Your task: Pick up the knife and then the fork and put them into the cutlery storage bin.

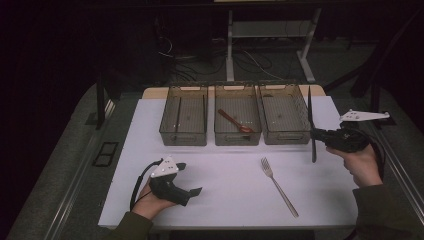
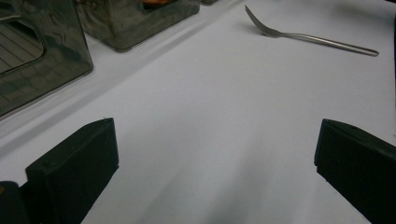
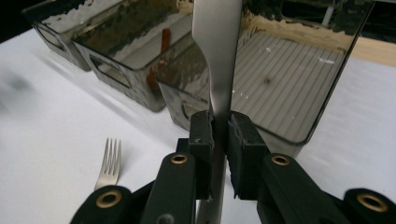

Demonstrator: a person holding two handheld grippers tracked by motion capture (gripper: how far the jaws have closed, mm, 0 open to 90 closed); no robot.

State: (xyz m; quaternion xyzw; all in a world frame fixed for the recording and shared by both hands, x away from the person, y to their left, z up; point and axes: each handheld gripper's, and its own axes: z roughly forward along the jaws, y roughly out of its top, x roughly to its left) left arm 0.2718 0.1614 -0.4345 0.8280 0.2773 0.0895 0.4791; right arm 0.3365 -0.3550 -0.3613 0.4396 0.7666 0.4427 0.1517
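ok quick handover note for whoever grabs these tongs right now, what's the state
Right tongs: shut on a knife, gripped partway along it and held off the table near the right-hand bin.
Left tongs: open, nothing between them, low over the white table.
Things: a brown spoon lies in the middle bin; the left bin and the right-hand bin look unfilled; a fork lies on the table in front of the bins.
Done: spoon binned, knife picked up.
Left: likely set the knife in a bin, then the fork.

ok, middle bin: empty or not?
Not empty: the middle bin holds a wooden spoon lying diagonally on its floor.
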